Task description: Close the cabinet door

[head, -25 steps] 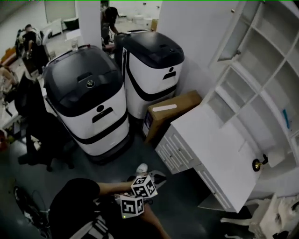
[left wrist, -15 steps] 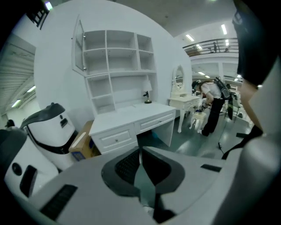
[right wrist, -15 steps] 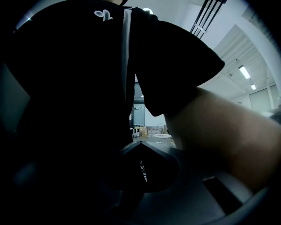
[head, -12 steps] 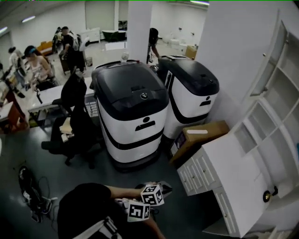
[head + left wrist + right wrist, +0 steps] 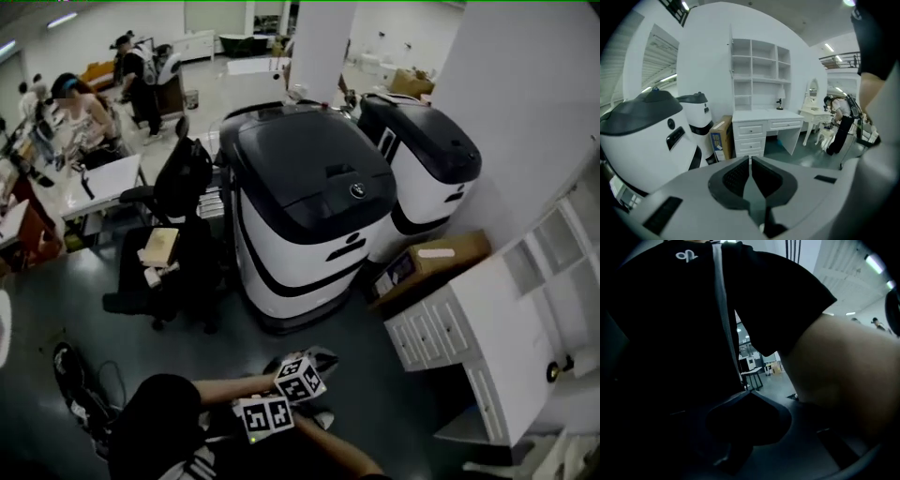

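A: The left claw (image 5: 750, 161) has its jaws pressed together with nothing between them. It points across the floor at the white cabinet (image 5: 761, 70) above the desk (image 5: 764, 125).

B: And the right claw (image 5: 745, 393)?

A: Its view is dark, but the two jaws meet at the tip and hold nothing. It faces the person's own black shirt (image 5: 670, 310), turned away from the job.

B: Where's the cabinet door (image 5: 731, 58)?

A: It's a thin white panel at the left edge of the upper shelves, seen edge-on from the left claw. It looks swung out, since the shelves show bare with nothing over them. Both claws are well apart from it.

B: What could go wrong from here?

A: As I judge it, the way in is tight. Two big black-and-white machines (image 5: 309, 187) and a cardboard box (image 5: 721, 138) stand just beside the desk on the door's side, so a claw or an elbow could knock them. The head view catches the cabinet only at its right border, so a reach now would be half blind. And closed jaws can only push. On so thin an edge they might slide off, or shove too hard so the door bangs and bounces back.
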Action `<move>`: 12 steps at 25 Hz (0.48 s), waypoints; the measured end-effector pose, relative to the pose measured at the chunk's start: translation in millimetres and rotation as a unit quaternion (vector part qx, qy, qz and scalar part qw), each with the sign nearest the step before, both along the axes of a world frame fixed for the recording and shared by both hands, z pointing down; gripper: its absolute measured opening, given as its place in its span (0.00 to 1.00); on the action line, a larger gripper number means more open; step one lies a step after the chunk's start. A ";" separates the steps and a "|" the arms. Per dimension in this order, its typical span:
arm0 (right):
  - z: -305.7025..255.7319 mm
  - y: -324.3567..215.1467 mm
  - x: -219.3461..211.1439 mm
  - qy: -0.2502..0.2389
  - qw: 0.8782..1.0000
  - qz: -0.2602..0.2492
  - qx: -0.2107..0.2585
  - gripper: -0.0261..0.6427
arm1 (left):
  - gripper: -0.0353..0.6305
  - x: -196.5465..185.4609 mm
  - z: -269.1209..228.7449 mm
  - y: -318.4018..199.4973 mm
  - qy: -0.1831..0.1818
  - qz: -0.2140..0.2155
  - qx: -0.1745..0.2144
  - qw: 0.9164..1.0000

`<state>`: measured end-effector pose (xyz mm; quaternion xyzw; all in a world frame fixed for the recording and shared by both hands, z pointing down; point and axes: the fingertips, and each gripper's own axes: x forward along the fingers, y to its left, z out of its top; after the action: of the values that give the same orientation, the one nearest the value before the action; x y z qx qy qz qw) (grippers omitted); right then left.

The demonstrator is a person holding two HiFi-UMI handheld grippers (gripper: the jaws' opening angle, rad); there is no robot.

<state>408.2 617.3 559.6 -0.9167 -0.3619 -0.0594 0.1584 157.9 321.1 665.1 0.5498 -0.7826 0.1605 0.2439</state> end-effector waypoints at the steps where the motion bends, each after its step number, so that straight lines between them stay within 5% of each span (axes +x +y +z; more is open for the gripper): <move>1: -0.5 11.4 -5.2 0.001 1.000 0.004 0.003 0.06 | 0.10 -9.4 1.4 14.5 0.008 -0.016 0.005 1.000; 2: -3.7 17.3 -18.2 0.000 0.999 0.033 -0.006 0.06 | 0.10 -21.2 -1.2 19.7 0.013 -0.027 0.017 0.999; 4: -18.7 5.5 -69.1 -0.012 0.984 0.169 -0.046 0.06 | 0.10 -48.6 -30.1 3.0 0.006 -0.018 0.066 0.998; 5: -37.2 -18.5 -102.4 -0.018 0.962 0.263 -0.078 0.06 | 0.10 -64.7 -60.2 -13.4 -0.009 -0.006 0.101 0.995; 6: -67.6 -55.9 -135.0 -0.017 0.926 0.359 -0.119 0.06 | 0.10 -81.0 -100.2 -28.7 -0.028 0.001 0.139 0.990; 7: -107.5 -103.6 -164.4 -0.012 0.877 0.452 -0.166 0.06 | 0.10 -94.3 -147.6 -39.8 -0.050 0.002 0.180 0.982; 9: -194.5 -214.4 -207.5 -0.033 0.745 0.620 -0.242 0.06 | 0.10 -100.3 -253.2 -48.5 -0.090 0.010 0.276 0.957; 10: -235.7 -269.9 -219.6 -0.074 0.663 0.697 -0.263 0.06 | 0.10 -91.2 -306.6 -49.5 -0.108 0.025 0.331 0.937; 12: -304.3 -364.4 -223.0 -0.189 0.462 0.827 -0.258 0.06 | 0.10 -52.6 -399.7 -51.2 -0.141 0.074 0.433 0.887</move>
<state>185.2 252.9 255.2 -0.1542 -0.9708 0.0231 -0.1825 105.3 269.9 265.4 0.6287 -0.7576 -0.1011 -0.1435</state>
